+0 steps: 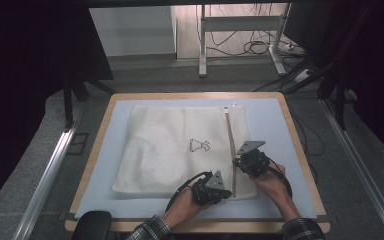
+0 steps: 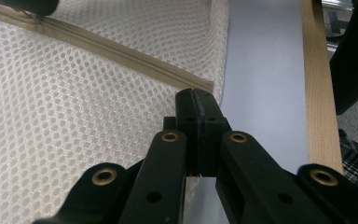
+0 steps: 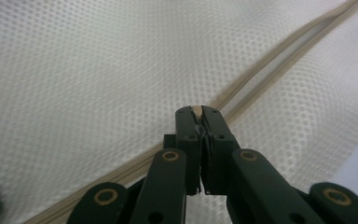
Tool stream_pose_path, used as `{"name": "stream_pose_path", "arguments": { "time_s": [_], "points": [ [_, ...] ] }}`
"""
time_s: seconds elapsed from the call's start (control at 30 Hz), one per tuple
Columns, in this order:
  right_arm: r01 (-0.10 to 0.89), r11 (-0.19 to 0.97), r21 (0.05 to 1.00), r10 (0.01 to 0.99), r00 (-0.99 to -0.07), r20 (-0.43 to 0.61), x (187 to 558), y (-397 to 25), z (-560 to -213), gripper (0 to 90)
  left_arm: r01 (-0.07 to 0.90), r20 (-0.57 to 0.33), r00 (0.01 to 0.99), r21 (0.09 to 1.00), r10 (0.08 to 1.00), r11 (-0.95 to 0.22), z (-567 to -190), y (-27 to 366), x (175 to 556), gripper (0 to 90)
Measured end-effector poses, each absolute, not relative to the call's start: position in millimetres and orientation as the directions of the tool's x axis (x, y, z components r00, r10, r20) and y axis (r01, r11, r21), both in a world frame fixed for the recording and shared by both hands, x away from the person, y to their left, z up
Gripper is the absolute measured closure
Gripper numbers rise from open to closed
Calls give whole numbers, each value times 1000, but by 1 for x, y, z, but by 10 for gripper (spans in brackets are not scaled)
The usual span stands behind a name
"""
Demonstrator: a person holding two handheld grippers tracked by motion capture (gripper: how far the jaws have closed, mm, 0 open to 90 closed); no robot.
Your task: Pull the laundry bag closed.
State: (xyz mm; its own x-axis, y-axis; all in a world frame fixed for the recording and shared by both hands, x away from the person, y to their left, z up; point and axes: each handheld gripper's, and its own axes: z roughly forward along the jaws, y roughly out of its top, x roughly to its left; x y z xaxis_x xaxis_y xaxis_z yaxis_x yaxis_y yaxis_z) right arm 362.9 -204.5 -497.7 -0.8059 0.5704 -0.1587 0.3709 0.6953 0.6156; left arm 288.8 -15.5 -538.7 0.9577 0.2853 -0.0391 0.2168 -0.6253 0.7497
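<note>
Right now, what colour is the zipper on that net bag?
Beige, a light tan, against the white mesh bag. The zipper shows best in the left gripper view.

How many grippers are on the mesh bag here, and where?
2. The left gripper pinches the mesh bag at its near edge, at the zipper's near end. The right gripper sits farther along the zipper, shut on a small tan piece, probably the pull.

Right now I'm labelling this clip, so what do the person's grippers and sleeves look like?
Both the left gripper and the right gripper are black, each topped by a grey three-cornered plate, with a black cable looping off. Close up, the jaws are black bars with brass-coloured rivets. The sleeves are dark plaid.
</note>
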Motion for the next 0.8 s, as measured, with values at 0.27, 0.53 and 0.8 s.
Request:
{"name": "stream_pose_path", "arguments": {
  "time_s": [0.27, 0.53, 0.8],
  "points": [
    [370, 691, 621, 575, -802, -163, 376, -204, -497, 867, 216, -39, 958, 750, 284, -625, -539, -15, 289, 900],
    [367, 696, 618, 575, -800, -172, 385, -202, -497, 868, 216, -39, 958, 751, 284, -624, -539, -16, 289, 900],
    [375, 686, 624, 587, -792, -168, 394, -202, -496, 867, 215, -38, 958, 751, 285, -624, -539, -16, 289, 900]
  ]
}}
